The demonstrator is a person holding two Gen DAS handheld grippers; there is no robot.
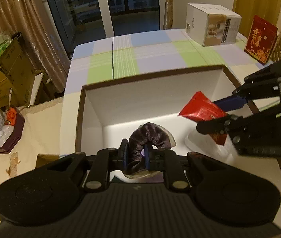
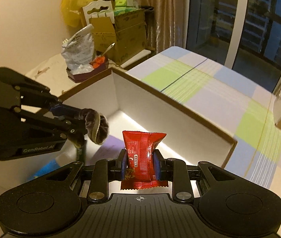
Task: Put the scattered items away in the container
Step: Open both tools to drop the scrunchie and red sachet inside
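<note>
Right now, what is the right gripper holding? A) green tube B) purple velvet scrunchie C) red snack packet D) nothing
C: the right gripper is shut on the red snack packet over the white box; the velvet scrunchie is in the left gripper.

Over the white box (image 1: 93, 107), our left gripper (image 1: 136, 154) pinches a dark velvet scrunchie (image 1: 150, 136); our right gripper (image 1: 222, 110), above the box's right side, clamps a red sachet (image 1: 200, 109).
</note>
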